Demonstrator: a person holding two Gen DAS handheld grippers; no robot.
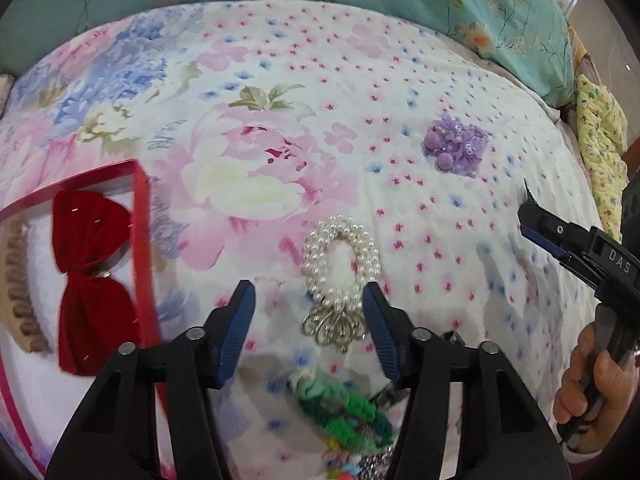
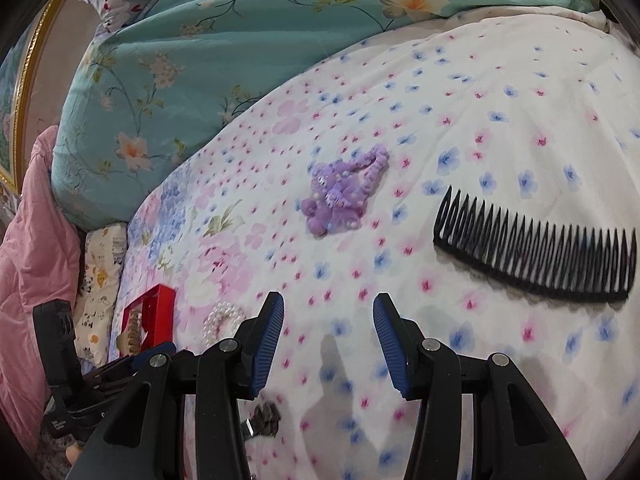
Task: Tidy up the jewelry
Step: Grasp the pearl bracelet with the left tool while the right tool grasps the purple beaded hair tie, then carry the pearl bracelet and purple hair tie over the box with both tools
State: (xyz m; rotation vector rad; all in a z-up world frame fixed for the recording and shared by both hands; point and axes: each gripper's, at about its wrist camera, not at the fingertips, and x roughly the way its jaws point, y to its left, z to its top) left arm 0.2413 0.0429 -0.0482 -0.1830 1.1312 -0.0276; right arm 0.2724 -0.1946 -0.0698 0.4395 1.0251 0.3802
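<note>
My left gripper (image 1: 310, 300) hangs spread around the pearl ring (image 1: 340, 258); I should lower, pinch its beads, then carry left to the box (image 1: 142, 216). Right gripper (image 2: 328, 320) is spread, empty.

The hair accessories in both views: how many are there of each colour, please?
Red: 1, the bow in the red tray
Tan: 1, the claw clip in the same tray
White: 1, the pearl ring
Purple: 1, the scrunchie
Black: 1, the comb
Green: 1, the braided band
Total: 6
</note>
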